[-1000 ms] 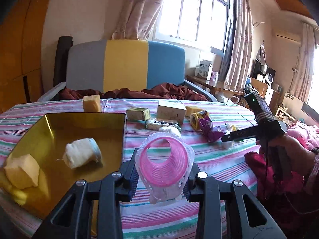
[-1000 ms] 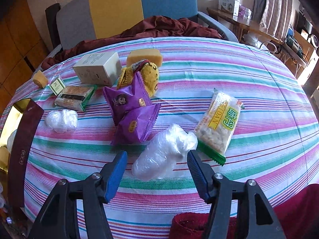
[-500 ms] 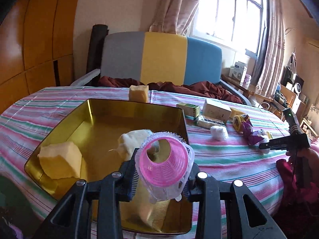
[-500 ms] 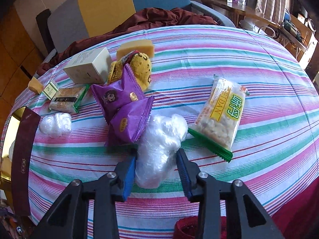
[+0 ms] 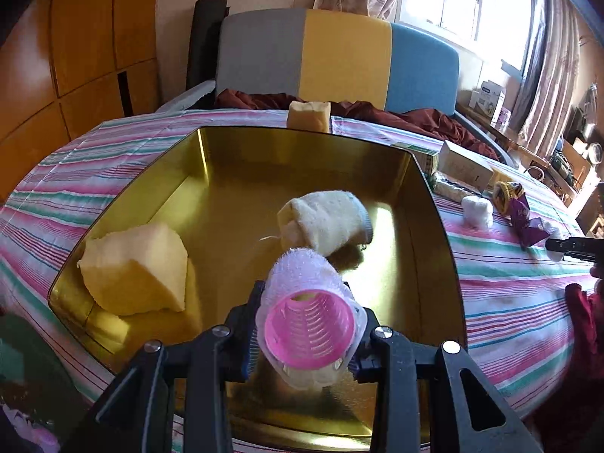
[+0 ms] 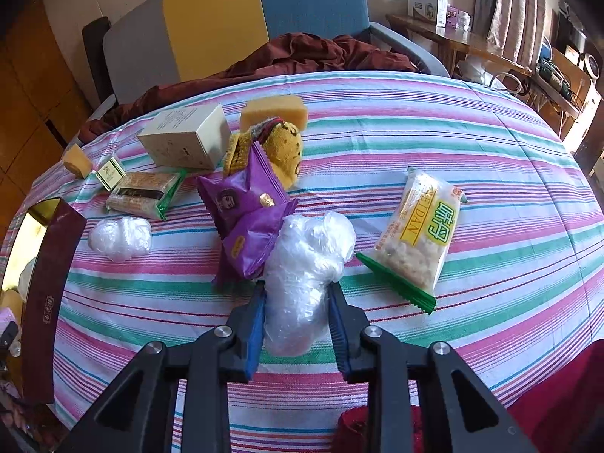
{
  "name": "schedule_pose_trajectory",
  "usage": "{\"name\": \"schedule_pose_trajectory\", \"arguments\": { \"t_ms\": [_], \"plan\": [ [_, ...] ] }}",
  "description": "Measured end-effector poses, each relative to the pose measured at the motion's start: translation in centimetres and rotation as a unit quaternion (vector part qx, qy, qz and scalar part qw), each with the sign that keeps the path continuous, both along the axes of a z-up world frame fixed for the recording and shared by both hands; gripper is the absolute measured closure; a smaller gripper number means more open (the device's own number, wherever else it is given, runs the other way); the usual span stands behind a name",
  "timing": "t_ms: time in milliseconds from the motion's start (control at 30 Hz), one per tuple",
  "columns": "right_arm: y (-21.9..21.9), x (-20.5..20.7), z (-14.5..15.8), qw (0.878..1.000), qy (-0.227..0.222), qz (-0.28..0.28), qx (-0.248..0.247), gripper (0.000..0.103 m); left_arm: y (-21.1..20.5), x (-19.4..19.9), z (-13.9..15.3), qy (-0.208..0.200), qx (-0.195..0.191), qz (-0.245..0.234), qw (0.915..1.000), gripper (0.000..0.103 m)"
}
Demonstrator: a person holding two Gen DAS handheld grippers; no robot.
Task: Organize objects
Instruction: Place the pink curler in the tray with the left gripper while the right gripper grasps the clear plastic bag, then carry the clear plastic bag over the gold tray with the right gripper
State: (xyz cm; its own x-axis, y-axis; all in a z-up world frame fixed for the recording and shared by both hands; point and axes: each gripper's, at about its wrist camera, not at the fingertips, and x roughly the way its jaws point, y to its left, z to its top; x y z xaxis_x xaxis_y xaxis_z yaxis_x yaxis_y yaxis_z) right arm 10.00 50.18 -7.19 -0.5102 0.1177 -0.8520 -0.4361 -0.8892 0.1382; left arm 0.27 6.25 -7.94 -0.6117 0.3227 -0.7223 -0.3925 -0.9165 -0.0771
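Observation:
My left gripper is shut on a pink hair roller and holds it over the near part of the gold tin tray. In the tray lie a yellow sponge chunk and a rolled white sock. My right gripper is shut on a crumpled clear plastic bag on the striped tablecloth. Beside the bag lie purple snack packets and a green-edged snack pack.
On the table are a cream box, a yellow sponge, a yellow sock, a small plastic wad, a green bar pack and a sponge cube. A sofa stands behind.
My left gripper has moved left with the roller, from above the cloth to over the tray, and tipped down. My right gripper has closed on the plastic bag.

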Motion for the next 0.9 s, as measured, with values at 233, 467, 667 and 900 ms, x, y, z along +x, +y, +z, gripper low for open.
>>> {"name": "schedule_pose_trajectory", "arguments": {
  "t_ms": [233, 467, 667, 900],
  "plan": [
    [-0.8, -0.4, 1.2, 0.999, 0.044, 0.012, -0.026, 0.073, -0.2, -0.9, -1.3, -0.023, -0.006, 0.012, 0.9997, 0.067],
    [-2.0, -0.1, 2.7, 0.995, 0.084, 0.036, -0.028, 0.073, 0.0, -1.5, -1.4, -0.022, -0.018, 0.020, 0.9994, 0.067],
    [-3.3, 0.3, 4.3, 0.990, 0.122, 0.066, -0.032, 0.073, -0.3, -2.3, -1.4, -0.024, -0.026, 0.036, 0.9988, 0.061],
    [-6.5, -0.1, 5.3, 0.983, 0.134, 0.118, -0.038, 0.073, -1.3, -1.5, -0.2, -0.011, -0.002, 0.062, 0.9980, 0.024]
  ]
}}
